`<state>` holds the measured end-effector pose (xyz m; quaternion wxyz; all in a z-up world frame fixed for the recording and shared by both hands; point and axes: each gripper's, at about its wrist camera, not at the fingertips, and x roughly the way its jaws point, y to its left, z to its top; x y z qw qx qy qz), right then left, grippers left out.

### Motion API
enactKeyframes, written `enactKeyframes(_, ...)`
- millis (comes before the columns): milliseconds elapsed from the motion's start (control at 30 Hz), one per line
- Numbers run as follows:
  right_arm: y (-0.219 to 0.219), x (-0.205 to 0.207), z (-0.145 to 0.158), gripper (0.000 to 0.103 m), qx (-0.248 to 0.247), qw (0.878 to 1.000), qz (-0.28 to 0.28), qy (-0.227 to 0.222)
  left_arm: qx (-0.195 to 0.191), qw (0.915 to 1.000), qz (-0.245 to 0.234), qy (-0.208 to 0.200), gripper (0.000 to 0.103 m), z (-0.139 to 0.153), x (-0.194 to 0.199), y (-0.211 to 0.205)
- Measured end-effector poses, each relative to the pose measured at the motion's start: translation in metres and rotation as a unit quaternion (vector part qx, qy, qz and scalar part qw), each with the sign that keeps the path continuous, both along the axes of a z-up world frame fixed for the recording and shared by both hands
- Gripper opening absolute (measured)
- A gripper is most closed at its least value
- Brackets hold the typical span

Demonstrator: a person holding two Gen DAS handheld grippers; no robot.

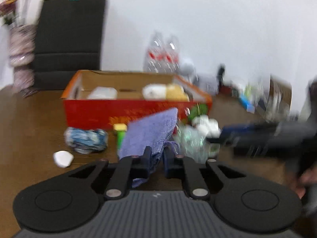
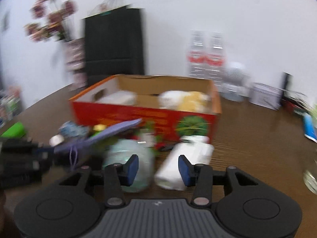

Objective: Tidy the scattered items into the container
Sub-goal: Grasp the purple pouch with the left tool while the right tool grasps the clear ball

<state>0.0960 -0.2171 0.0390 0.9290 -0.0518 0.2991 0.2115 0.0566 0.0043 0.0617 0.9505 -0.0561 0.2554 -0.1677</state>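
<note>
Left gripper (image 1: 156,156): my fingers clamp the purple cloth (image 1: 150,132).
Right gripper (image 2: 157,166): fingers apart, white roll (image 2: 184,158) between them.
Red box (image 1: 118,111): at 12 o'clock beyond the cloth.

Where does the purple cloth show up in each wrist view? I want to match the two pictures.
Left wrist: the purple cloth sits centre frame, pinched in the left claw, in front of the red box.
Right wrist: the purple cloth is left of centre, seen edge-on, stretching from the left claw toward the box.
Shared landmark: the red box, with the two water bottles behind it.
</note>
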Motion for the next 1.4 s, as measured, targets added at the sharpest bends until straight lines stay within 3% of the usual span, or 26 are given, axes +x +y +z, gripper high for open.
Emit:
enactKeyframes(67,0.017,0.007,-0.008,0.045,-0.013,1.000,0.016,0.015,-0.003,0.9999,0.010,-0.008,0.009,0.011,-0.005,0.009)
enactKeyframes(100,0.025,0.012,-0.012,0.038,-0.016,0.999,0.020,0.024,-0.006,0.9998,0.012,-0.012,0.008,0.017,-0.006,0.013)
enactKeyframes(167,0.035,0.016,-0.017,0.013,-0.026,0.999,0.019,0.043,-0.039,0.9991,0.004,-0.013,0.008,0.029,-0.004,0.022)
enactKeyframes(233,0.038,0.008,-0.009,0.008,-0.032,0.999,0.021,0.036,-0.073,0.9972,-0.008,-0.015,0.007,0.044,0.002,0.032)
enactKeyframes(367,0.026,-0.009,0.034,0.006,-0.013,0.999,0.032,-0.005,-0.096,0.9947,-0.022,-0.030,0.007,0.089,0.038,0.032)
enactKeyframes(433,0.015,-0.007,0.064,0.006,-0.006,0.999,0.014,-0.040,-0.121,0.9908,-0.036,-0.049,0.007,0.109,0.062,0.026)
enactKeyframes(500,0.006,0.008,0.091,0.006,-0.002,0.997,-0.014,-0.072,-0.163,0.9848,-0.044,-0.042,0.007,0.123,0.094,0.019)
enactKeyframes(600,0.000,0.050,0.114,0.006,0.003,0.996,-0.039,-0.082,-0.223,0.9737,-0.040,-0.025,0.007,0.117,0.139,0.012)
enactKeyframes(633,0.001,0.067,0.116,0.006,0.001,0.996,-0.041,-0.077,-0.222,0.9747,-0.021,-0.015,0.007,0.106,0.156,0.009)
enactKeyframes(733,0.009,0.118,0.104,0.006,-0.007,0.999,-0.033,-0.033,-0.116,0.9902,0.065,0.042,0.008,0.049,0.204,-0.007)
enactKeyframes(800,0.021,0.149,0.085,0.006,-0.012,1.000,-0.021,0.006,-0.072,0.9876,0.091,0.106,0.009,0.011,0.223,-0.010)
enactKeyframes(833,0.029,0.161,0.074,0.006,-0.014,0.999,-0.010,0.027,-0.055,0.9860,0.093,0.127,0.013,0.000,0.226,-0.010)
enactKeyframes(867,0.037,0.172,0.062,0.006,-0.019,0.999,0.001,0.045,-0.037,0.9856,0.089,0.139,0.031,-0.005,0.227,-0.012)
enactKeyframes(900,0.046,0.181,0.050,0.007,-0.029,0.997,0.010,0.065,-0.018,0.9859,0.082,0.145,0.049,-0.007,0.226,-0.014)
enactKeyframes(933,0.055,0.189,0.038,0.007,-0.042,0.995,0.017,0.086,0.000,0.9871,0.069,0.144,0.058,-0.006,0.222,-0.017)
enactKeyframes(1000,0.069,0.202,0.020,0.006,-0.071,0.991,0.013,0.109,0.044,0.9893,0.060,0.125,0.061,0.002,0.213,-0.020)
enactKeyframes(1033,0.072,0.206,0.015,0.009,-0.078,0.990,0.012,0.115,0.058,0.9896,0.064,0.115,0.071,0.008,0.210,-0.017)
enactKeyframes(1067,0.074,0.211,0.013,0.015,-0.081,0.989,0.014,0.126,0.063,0.9903,0.071,0.102,0.086,0.015,0.209,-0.012)
enactKeyframes(1100,0.074,0.216,0.013,0.026,-0.079,0.987,0.016,0.137,0.064,0.9913,0.075,0.087,0.092,0.022,0.207,-0.007)
enactKeyframes(1167,0.070,0.220,0.017,0.050,-0.069,0.987,0.009,0.142,0.061,0.9922,0.086,0.066,0.096,0.033,0.202,0.005)
enactKeyframes(1300,0.054,0.210,0.035,0.056,-0.042,0.991,-0.010,0.129,0.075,0.9873,0.120,0.073,0.100,0.051,0.202,0.021)
enactKeyframes(1400,0.049,0.203,0.036,0.062,-0.053,0.989,-0.034,0.134,0.129,0.9789,0.125,0.099,0.103,0.044,0.203,0.010)
